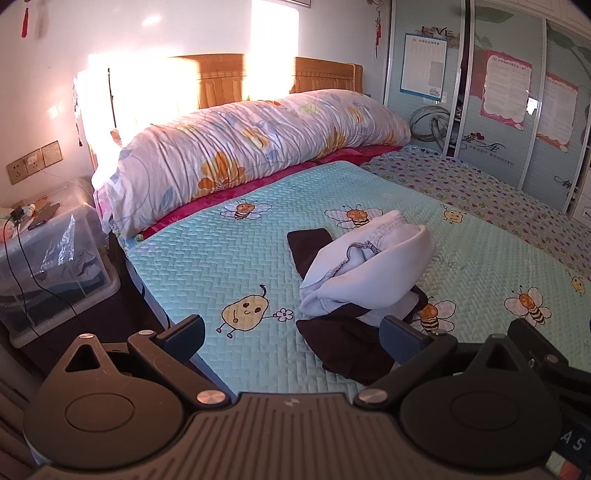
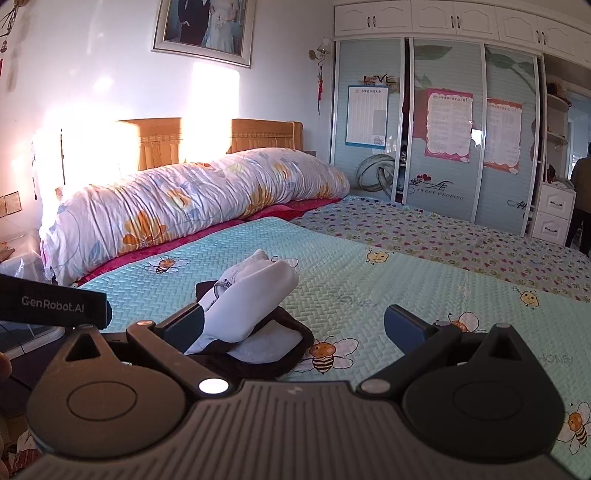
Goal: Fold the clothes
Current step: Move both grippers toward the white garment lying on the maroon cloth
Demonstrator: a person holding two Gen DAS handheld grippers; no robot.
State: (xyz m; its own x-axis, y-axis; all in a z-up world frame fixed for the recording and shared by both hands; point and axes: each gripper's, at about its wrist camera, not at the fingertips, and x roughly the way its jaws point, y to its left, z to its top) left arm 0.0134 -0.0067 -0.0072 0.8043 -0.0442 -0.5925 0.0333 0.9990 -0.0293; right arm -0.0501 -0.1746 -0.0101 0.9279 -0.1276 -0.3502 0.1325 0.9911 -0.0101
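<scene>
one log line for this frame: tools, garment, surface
left tool: open, empty | right tool: open, empty | garment: white-and-dark, crumpled, unfolded | surface: bee-print bed cover | contact: none

Strong sunlight lands on the headboard (image 1: 221, 85) and wall (image 1: 147, 33) at about eleven o'clock in both wrist views, blowing those patches out to white-orange glare, while the rest of the room sits in soft, even daylight. The quilted bedspread (image 1: 207, 266) is crisp and casts only faint shadows under the crumpled clothes (image 1: 365, 273). Both fisheye views bend the wardrobe doors (image 2: 443, 129) at two o'clock, darken into black corners, and smear slightly at the upper left.
</scene>
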